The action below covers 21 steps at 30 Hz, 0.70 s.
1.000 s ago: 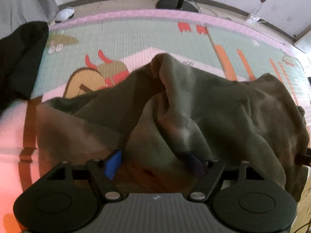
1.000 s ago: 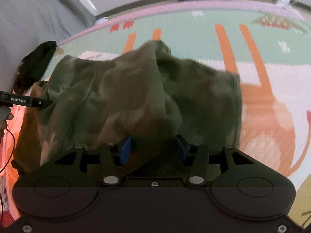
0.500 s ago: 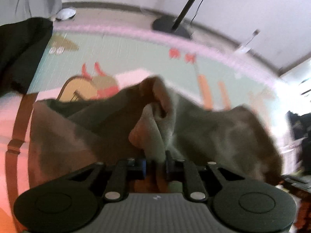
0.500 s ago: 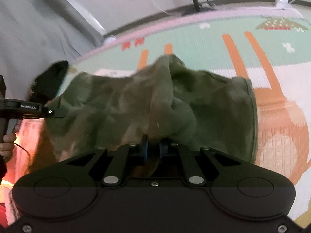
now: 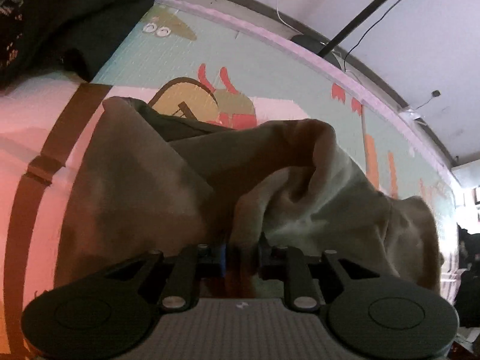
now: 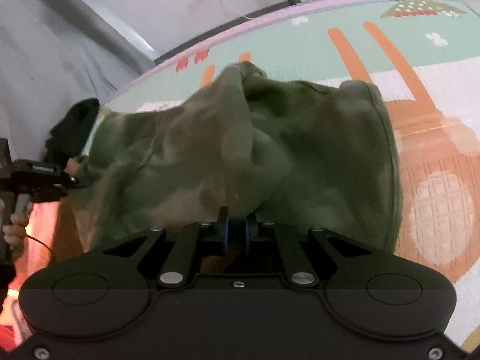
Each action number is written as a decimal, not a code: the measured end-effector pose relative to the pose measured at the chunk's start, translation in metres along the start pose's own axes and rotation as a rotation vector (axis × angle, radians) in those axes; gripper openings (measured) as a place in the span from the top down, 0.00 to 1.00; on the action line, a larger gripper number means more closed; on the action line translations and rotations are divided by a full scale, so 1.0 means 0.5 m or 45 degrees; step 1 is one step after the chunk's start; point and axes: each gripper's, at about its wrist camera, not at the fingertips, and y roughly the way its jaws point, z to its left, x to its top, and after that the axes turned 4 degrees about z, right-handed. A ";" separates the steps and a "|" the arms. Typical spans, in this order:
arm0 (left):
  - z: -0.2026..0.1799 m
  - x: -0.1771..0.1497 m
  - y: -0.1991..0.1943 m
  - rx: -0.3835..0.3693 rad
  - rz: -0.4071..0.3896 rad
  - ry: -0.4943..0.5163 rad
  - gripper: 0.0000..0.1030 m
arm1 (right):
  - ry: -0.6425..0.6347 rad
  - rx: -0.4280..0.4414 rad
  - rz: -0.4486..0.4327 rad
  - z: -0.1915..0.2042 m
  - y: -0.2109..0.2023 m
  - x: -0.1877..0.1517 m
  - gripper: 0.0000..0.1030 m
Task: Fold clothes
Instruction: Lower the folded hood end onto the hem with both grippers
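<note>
An olive-green garment (image 5: 144,192) lies bunched on the play mat (image 5: 270,69). My left gripper (image 5: 241,255) pinches a fold of it between its blue pads, and its jaws are opening slightly with the cloth still between them. In the right wrist view the same garment (image 6: 315,150) spreads across the middle. My right gripper (image 6: 236,231) is shut on a fold at its near edge. The left gripper (image 6: 73,177) also shows there at the far left, gripping the garment's other side, with a hand (image 6: 16,225) on its handle.
A black garment (image 5: 60,18) lies at the mat's far left corner, also visible as a dark heap (image 6: 72,123) behind the left gripper. A lamp stand base (image 5: 312,45) and cables sit on the floor beyond the mat's pink edge. Grey fabric (image 6: 45,60) hangs at left.
Both grippers went from open around the cloth to closed on folds of it. The left gripper rolled and shifted sideways, pulling the garment up; the right moved a little.
</note>
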 end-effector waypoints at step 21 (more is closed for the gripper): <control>-0.242 -0.146 -0.071 -0.255 -0.104 0.538 0.34 | -0.281 -0.037 -0.137 0.146 -0.043 0.024 0.91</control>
